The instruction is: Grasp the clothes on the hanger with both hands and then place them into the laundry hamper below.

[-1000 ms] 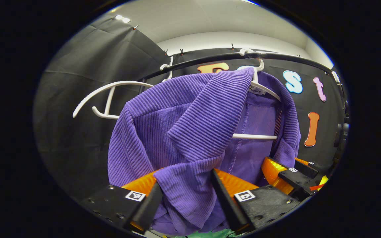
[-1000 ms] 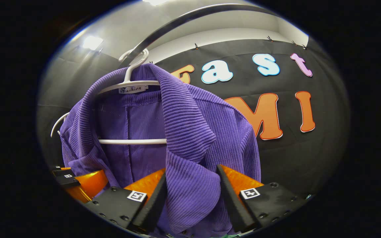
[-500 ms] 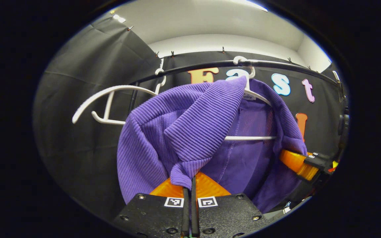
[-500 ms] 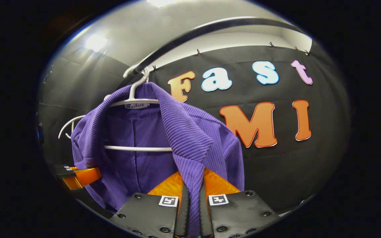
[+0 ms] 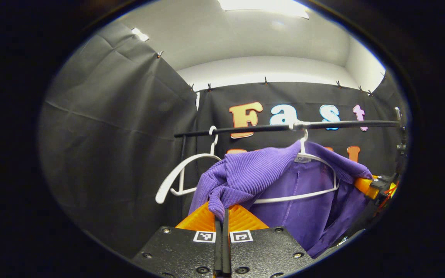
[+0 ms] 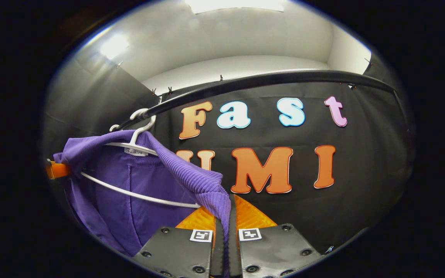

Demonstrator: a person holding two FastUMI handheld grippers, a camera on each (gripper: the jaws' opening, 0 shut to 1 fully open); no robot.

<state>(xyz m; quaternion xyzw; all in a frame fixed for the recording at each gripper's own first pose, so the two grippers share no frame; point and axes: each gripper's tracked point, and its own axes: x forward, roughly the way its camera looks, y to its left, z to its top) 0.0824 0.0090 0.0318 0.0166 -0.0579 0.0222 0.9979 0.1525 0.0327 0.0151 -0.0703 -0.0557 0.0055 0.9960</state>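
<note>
Risk 1: the purple jacket (image 5: 284, 185) hangs on the white hanger (image 5: 311, 193), whose hook sits over the black rail (image 5: 284, 126). A straight pull toward the person could drag the hanger along the rail or swing it instead of freeing the cloth.
Risk 2: each hold is on a thin fold of the front edge only. Ribbed cloth may creep out of a small pinch once the full weight comes onto it.
Risk 3: if one side clears the hanger first, the other shoulder could snag on the hanger arm and yank the hook off the rail.
Risk 4: the spare hanger (image 5: 176, 181) hangs just beside the jacket on the same rail and could be knocked or caught.
Left gripper (image 5: 221, 220): clenched on a bunched fold of the jacket's front edge; both fingers meet on the cloth, no gap seen.
Right gripper (image 6: 225, 216): clamped on the opposite front edge; a strip of cloth runs down between its fingers.
Jacket vs left gripper: body of the jacket ahead and to the right, fold pulled down to the fingers.
Jacket vs right gripper: body ahead and to the left (image 6: 137, 189), front edge stretched tight from the collar down to the fingers.
Other gripper: its tip is seen at the jacket's far edge in each view.
Hamper: can't tell where it sits from these views.
Stage (judgement): both holds made, jacket not yet off the hanger.
</note>
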